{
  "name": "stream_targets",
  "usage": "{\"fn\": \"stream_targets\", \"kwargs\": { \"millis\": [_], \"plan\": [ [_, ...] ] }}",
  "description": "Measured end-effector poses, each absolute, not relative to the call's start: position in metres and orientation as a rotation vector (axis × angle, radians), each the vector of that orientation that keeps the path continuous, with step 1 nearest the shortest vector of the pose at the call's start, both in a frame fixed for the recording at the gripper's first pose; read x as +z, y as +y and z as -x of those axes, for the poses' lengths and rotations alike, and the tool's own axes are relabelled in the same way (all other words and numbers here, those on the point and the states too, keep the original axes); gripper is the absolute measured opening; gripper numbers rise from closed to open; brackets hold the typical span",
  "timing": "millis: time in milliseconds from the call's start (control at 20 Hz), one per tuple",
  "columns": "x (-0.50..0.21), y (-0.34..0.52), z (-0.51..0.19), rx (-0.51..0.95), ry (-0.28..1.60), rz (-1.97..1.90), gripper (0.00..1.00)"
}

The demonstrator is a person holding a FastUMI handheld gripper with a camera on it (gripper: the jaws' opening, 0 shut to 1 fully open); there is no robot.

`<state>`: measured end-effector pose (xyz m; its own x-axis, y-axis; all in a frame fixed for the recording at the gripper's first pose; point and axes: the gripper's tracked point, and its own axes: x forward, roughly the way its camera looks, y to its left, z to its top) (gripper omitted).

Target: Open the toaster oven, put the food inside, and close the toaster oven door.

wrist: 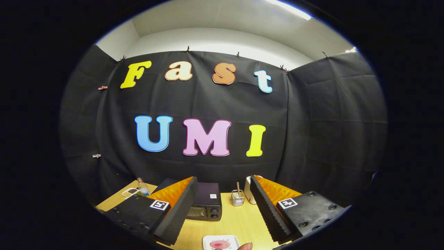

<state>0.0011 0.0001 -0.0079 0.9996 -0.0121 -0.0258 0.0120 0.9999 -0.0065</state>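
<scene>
— Two things matter for the coming move: where does the toaster oven (207,205) lie from the gripper (222,211)?

— Straight ahead and low, in the lower middle of the frame, beyond the fingertips. Its left half is hidden behind the left finger (173,215). It sits on the wooden table (239,222), front panel and knobs facing the camera, long axis running left to right across the view. The door looks closed, though the finger covers most of it.

— And the food?

— A small white plate (221,242) with something pink on it, at the very bottom centre, between the fingers and nearer than the oven. A fingertip (245,246) touches its right rim.

— How do the fingers stand?

— Spread wide apart, holding nothing and touching nothing.

— Anything else close?

— A wire cup (237,198) and a white container (249,190) just right of the oven; a bottle (142,187) and a dish (130,192) at lower left. I'd judge the door comes first, so the approach is forward and down.
</scene>
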Motion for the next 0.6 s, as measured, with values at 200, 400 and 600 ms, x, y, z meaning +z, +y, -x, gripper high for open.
{"fn": "stream_targets", "kwargs": {
  "millis": [200, 400, 600],
  "plan": [
    [-0.023, 0.026, -0.007, 0.015, 0.043, -0.035, 0.97],
    [-0.050, 0.062, -0.036, 0.044, 0.086, -0.063, 0.97],
    [-0.095, 0.110, -0.065, 0.088, 0.158, -0.073, 0.98]
  ]
}}
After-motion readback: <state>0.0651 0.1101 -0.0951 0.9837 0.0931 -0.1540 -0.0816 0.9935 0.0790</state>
